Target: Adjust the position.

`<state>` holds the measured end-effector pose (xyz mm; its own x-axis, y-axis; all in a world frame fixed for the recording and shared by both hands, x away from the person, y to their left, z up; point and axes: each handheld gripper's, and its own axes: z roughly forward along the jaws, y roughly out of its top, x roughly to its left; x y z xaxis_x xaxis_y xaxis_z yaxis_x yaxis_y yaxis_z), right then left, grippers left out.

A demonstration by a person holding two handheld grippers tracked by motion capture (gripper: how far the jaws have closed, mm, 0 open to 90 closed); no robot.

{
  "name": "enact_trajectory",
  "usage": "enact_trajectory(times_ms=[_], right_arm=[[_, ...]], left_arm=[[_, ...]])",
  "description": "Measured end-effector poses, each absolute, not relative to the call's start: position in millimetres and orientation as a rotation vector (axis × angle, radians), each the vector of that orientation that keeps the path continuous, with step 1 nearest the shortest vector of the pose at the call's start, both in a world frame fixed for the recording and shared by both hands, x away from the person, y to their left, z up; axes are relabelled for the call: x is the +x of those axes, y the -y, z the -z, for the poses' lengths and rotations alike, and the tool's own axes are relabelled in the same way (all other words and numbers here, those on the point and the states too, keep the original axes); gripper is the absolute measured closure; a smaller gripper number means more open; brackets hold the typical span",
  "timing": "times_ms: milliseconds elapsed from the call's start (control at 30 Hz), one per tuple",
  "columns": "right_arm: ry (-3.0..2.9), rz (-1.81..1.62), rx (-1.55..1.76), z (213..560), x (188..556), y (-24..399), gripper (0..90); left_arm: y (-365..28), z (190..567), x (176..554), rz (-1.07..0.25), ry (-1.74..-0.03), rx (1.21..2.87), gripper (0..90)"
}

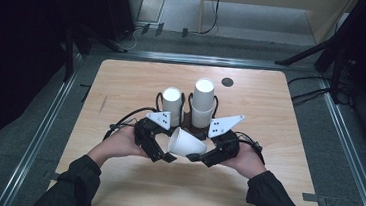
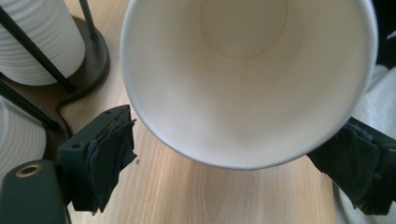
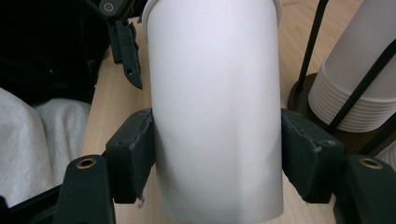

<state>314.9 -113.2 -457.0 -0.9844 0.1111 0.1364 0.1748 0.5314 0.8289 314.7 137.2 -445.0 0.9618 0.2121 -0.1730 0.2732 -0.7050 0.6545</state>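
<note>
The right gripper (image 3: 217, 154) clamps a white paper cup (image 3: 215, 107) across its side wall: both black padded jaws press flat against the cup's flanks in the right gripper view. The cup lies on its side in the air above the table, its mouth turned toward the left gripper (image 2: 233, 158).

The left gripper's jaws stand released. In the left gripper view their pads sit clear of the cup's rim (image 2: 247, 84) on either side, with the open mouth and pale inside of the cup directly ahead.

In the high view the cup (image 1: 185, 143) hangs between the two grippers, left gripper (image 1: 159, 153) and right gripper (image 1: 199, 157), just above the light wooden table (image 1: 122, 87) and near the person's edge of it. A hand holds each gripper, with dark sleeves entering from the bottom.

Just beyond the grippers, two stacks of white paper cups stand upside down in a dark wire holder (image 1: 188, 114) on a round base: a shorter left stack (image 1: 172, 101) and a taller right stack (image 1: 203, 102). A small dark round disc (image 1: 227, 82) sits in the table top near its far edge.
</note>
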Motion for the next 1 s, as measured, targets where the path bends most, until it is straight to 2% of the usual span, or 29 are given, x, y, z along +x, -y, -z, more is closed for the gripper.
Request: enact_trajectory(times_ms=[467, 1000], right_arm=[[2.551, 1.591, -0.24, 451, 321, 114, 32.0], [2.523, 1.581, -0.24, 454, 322, 108, 32.2]], left_arm=[[-156, 438, 312, 0.166, -0.417, 2.094, 13.2], [-157, 438, 311, 0.178, -0.44, 2.033, 19.8]])
